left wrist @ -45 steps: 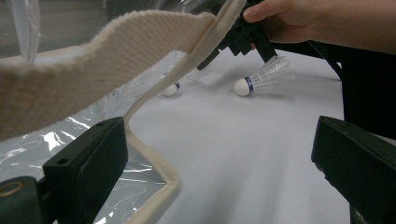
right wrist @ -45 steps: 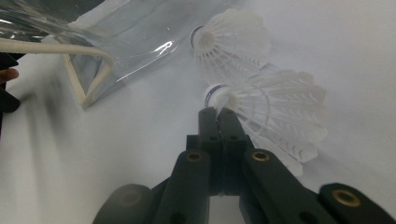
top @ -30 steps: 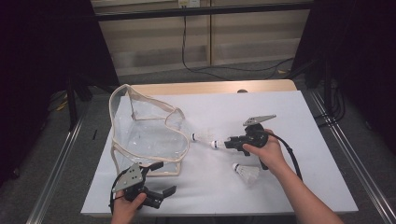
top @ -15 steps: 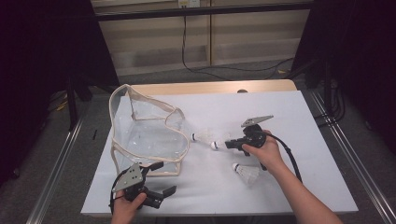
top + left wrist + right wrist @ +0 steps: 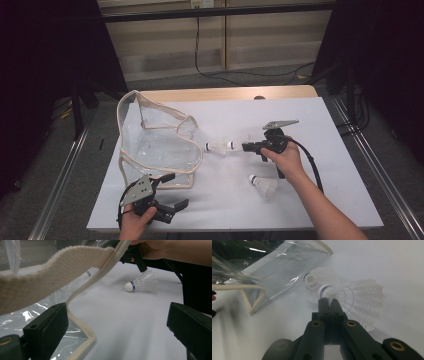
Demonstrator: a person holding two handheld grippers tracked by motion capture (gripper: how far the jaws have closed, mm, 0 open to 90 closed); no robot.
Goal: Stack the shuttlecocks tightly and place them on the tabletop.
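Fingers of the right gripper [image 5: 329, 301] pinch a white feathered shuttlecock [image 5: 359, 302], stacked behind another. Left gripper [image 5: 117, 322] gapes beside the clear cream-trimmed plastic bag [image 5: 155, 145]

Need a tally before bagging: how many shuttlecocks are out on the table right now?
3: two nested shuttlecocks at the right gripper, beside the clear bag; one loose shuttlecock lies nearer the person.

Table [image 5: 340, 150]: clear bag [image 5: 155, 145] centre-left; two nested shuttlecocks [image 5: 222, 146] just right of it; loose shuttlecock [image 5: 263, 184] lower right of those.
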